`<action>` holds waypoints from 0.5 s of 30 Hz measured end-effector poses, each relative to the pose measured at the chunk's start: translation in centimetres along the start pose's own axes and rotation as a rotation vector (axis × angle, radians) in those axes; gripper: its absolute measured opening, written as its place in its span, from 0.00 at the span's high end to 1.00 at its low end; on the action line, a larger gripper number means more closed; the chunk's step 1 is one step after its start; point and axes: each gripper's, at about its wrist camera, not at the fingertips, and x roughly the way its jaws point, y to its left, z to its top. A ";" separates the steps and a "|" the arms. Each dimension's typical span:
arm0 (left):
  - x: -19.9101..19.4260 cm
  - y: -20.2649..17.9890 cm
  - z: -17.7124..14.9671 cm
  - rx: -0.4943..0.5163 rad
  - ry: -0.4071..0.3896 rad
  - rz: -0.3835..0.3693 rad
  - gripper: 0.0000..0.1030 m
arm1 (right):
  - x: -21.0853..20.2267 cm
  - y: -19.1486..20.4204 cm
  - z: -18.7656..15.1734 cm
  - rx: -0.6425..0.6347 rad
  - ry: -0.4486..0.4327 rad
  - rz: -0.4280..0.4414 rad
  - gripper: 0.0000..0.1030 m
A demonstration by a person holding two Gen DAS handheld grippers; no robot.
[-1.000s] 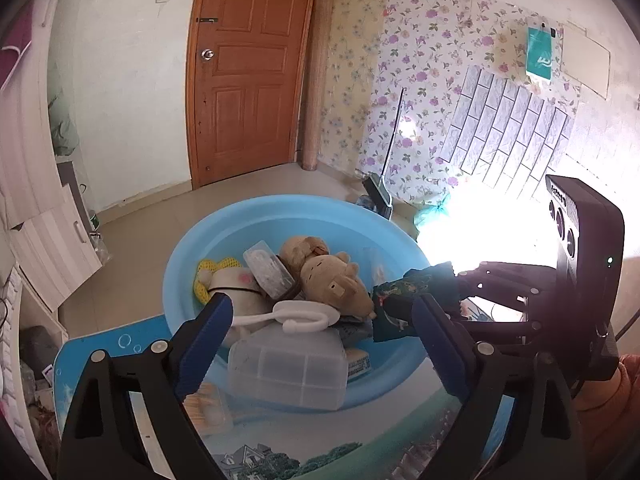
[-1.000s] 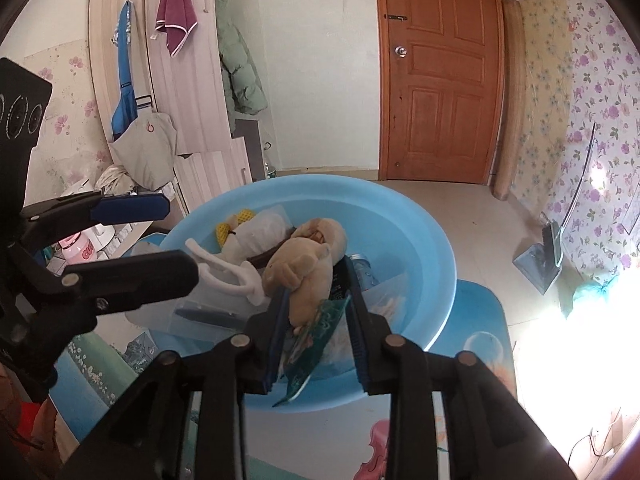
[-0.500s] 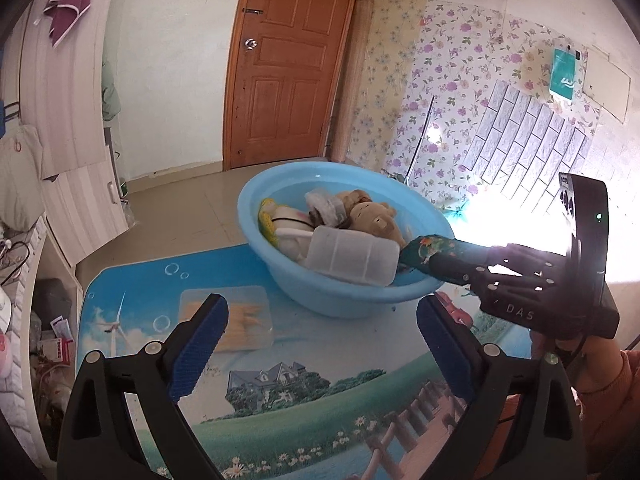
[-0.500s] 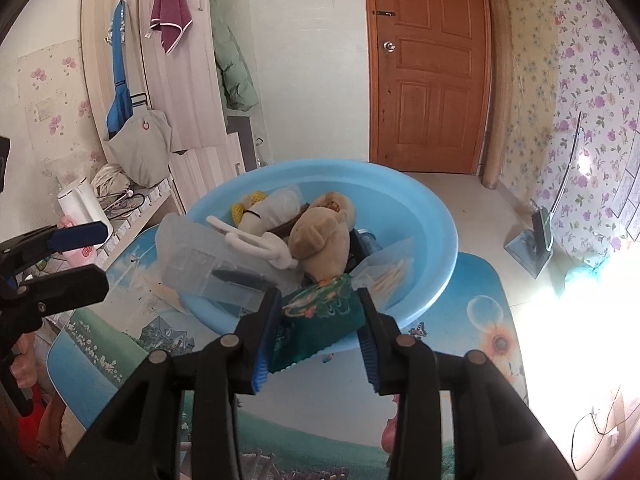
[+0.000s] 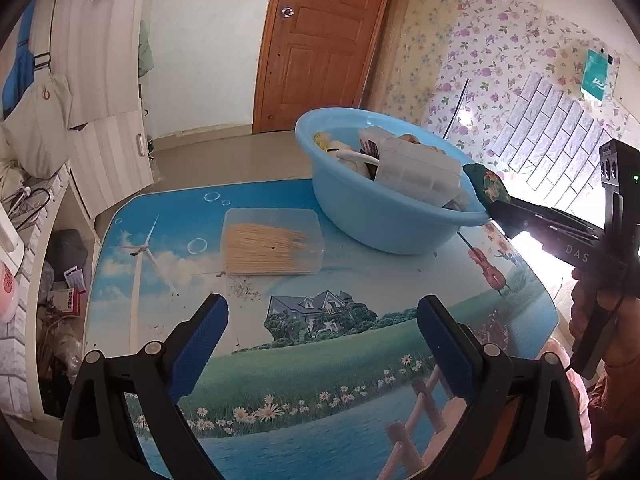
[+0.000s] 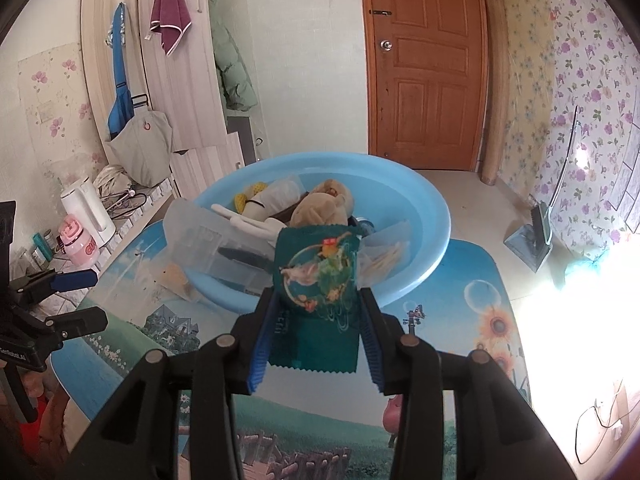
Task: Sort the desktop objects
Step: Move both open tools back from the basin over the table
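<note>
The right gripper [image 6: 318,320] has just been opening its jaws, yet a green snack packet [image 6: 318,280] stays pinched between the blue pads. Just past the tips sits a blue basin [image 6: 428,216] holding a plush toy [image 6: 320,206]. The left gripper [image 5: 322,340] gapes empty; beyond it lies a box of sticks [image 5: 272,246].

Two wrist views, both toward basin [image 5: 384,216] (obliquely)

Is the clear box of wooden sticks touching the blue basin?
Apart. The left wrist view shows the clear box of sticks lying flat, with a strip of bare tablecloth between it and the blue basin.
</note>
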 end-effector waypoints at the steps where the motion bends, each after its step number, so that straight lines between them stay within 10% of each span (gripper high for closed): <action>1: 0.0 0.1 -0.1 -0.001 0.001 0.000 0.07 | 0.0 0.0 0.0 0.001 -0.002 0.000 0.62; 15: -0.4 1.9 -0.7 -0.026 0.006 0.023 0.07 | 1.6 -0.2 1.9 -0.020 -0.063 -0.138 0.62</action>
